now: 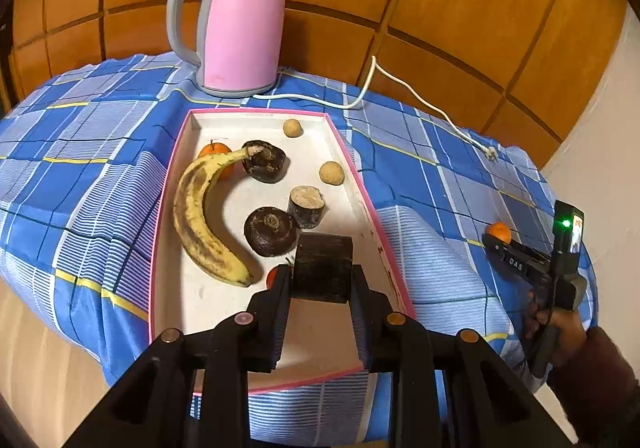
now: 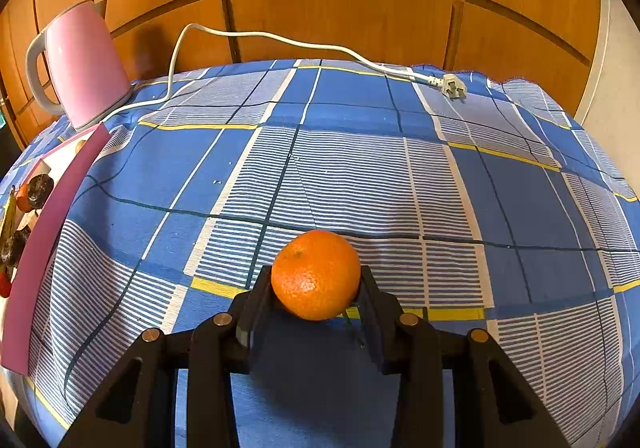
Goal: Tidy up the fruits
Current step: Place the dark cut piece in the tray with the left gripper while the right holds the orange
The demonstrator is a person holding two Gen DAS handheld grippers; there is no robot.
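A white tray with a pink rim (image 1: 362, 183) lies on the blue checked cloth. In it are a spotted banana (image 1: 196, 219), an orange (image 1: 214, 151) behind the banana's stem, two dark round fruits (image 1: 265, 161) (image 1: 271, 231), a cut dark stub (image 1: 306, 205) and two small tan balls (image 1: 292, 127) (image 1: 331, 172). My left gripper (image 1: 322, 280) is shut on a dark cylindrical piece (image 1: 323, 268) held over the tray's near right part; a small red fruit (image 1: 272, 276) peeks out behind its left finger. My right gripper (image 2: 316, 288) is shut on an orange (image 2: 316, 274) just above the cloth, and shows too at the right edge of the left wrist view (image 1: 498, 238).
A pink kettle (image 1: 236, 21) stands behind the tray, its white cord (image 2: 280, 37) and plug (image 2: 454, 85) trailing across the back of the cloth. Wooden panels close off the back. The tray's pink side (image 2: 52, 215) lies left of my right gripper. A sleeved hand (image 1: 568, 332) grips the right tool.
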